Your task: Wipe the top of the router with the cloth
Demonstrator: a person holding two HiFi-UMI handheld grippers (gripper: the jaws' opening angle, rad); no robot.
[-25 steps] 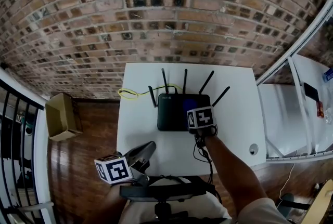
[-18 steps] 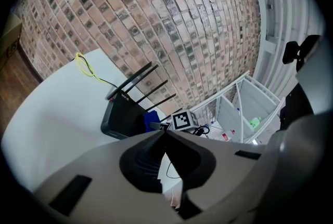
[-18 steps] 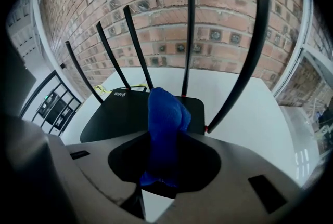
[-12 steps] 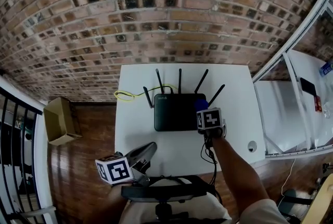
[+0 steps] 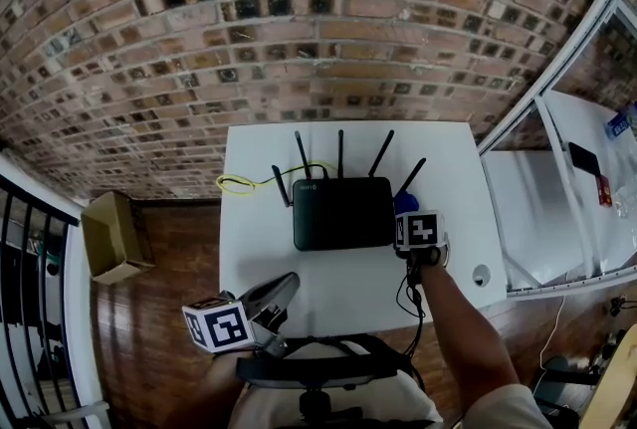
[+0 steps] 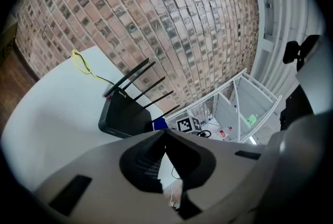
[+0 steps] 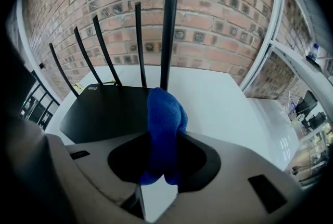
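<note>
The right gripper [image 5: 409,216] has its two jaws clamped on a bunched, fuzzy blue cloth [image 7: 165,114], which sticks out ahead of the jaw tips in a rounded lump. Just past that lump and to the gripper's left lies the flat black plastic router [image 7: 104,111]. The cloth sits at the router's right edge, near the back corner. I cannot tell whether it presses on the top there. Straight ahead of the jaws stands the nearest of the router's five thin black antennas [image 7: 168,41], and the rest fan away to the left.

The left gripper [image 5: 282,287] is held low and well behind the right one, off to its left at the near edge of the white table [image 5: 448,158]. Its jaws are closed together on nothing. The router lies well ahead of them.

A thin yellow cable [image 5: 244,183] loops out from the router's far left corner. Beyond the table rises a red brick wall [image 5: 299,19]. A brown cardboard box [image 5: 114,238] sits on the wooden floor [image 5: 169,258], far to the left gripper's left.
</note>
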